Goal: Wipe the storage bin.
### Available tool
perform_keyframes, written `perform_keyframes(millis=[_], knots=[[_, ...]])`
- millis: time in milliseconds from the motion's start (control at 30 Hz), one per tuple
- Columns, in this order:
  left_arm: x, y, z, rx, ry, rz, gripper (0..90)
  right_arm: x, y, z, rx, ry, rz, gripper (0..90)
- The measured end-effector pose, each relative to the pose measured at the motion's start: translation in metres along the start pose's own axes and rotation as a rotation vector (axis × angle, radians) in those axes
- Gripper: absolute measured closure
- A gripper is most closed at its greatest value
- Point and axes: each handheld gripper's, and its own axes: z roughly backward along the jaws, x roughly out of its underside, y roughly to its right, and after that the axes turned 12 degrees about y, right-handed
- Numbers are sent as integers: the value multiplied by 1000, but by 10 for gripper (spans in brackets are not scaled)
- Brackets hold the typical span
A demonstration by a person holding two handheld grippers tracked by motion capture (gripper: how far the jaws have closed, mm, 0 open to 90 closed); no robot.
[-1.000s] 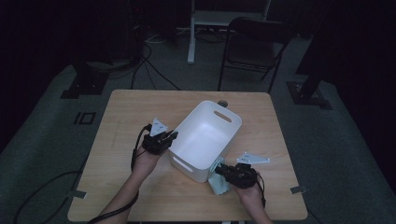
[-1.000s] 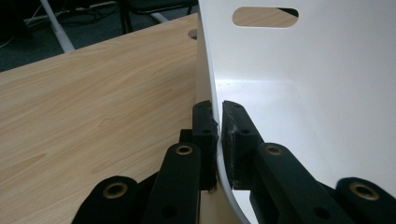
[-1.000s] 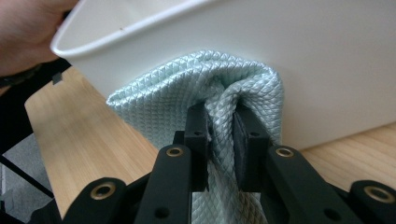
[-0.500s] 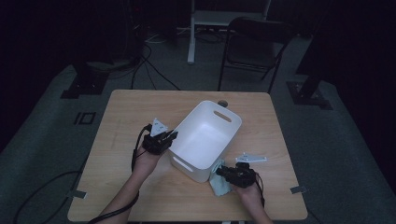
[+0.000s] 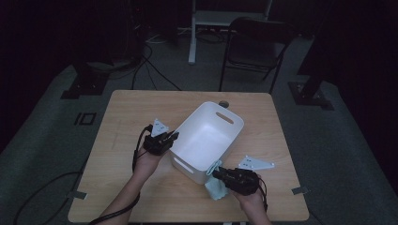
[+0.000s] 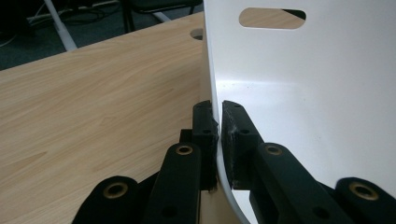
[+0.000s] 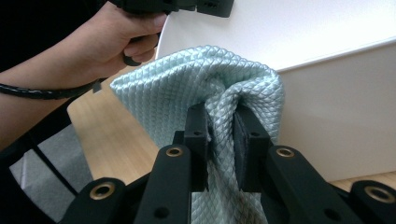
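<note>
A white plastic bin (image 5: 209, 140) with handle slots stands on the wooden table (image 5: 122, 117), empty inside. My left gripper (image 5: 168, 139) is shut on the bin's left rim; in the left gripper view its jaws pinch the thin white wall (image 6: 215, 93), one pad outside and one inside. My right gripper (image 5: 219, 174) is shut on a pale mint quilted cloth (image 5: 215, 186) at the bin's near corner. In the right gripper view the cloth (image 7: 196, 88) bunches up between the jaws, lifted beside the bin wall (image 7: 336, 107).
A folding chair (image 5: 256, 44) and a white stand (image 5: 225, 18) sit beyond the table's far edge. Cables trail over the dark floor at the left. A small round hole (image 5: 224, 104) is in the tabletop behind the bin.
My right gripper has lifted the cloth a little toward the bin's near corner. The left gripper has stayed on the bin's rim.
</note>
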Motion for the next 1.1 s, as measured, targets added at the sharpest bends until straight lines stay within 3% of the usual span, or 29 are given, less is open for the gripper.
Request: perform_keyframes(millis=[333, 667, 867, 1100], knots=[[1, -1, 1, 16, 6, -4, 850, 12, 5, -7, 38, -36, 1, 776], [1, 1, 1, 15, 1, -17, 847, 24, 25, -14, 72, -83, -28, 776], [1, 1, 2, 11, 2, -23, 844, 35, 44, -20, 100, -127, -73, 775], [1, 2, 2, 12, 1, -30, 837, 40, 57, -25, 124, -152, -106, 775]])
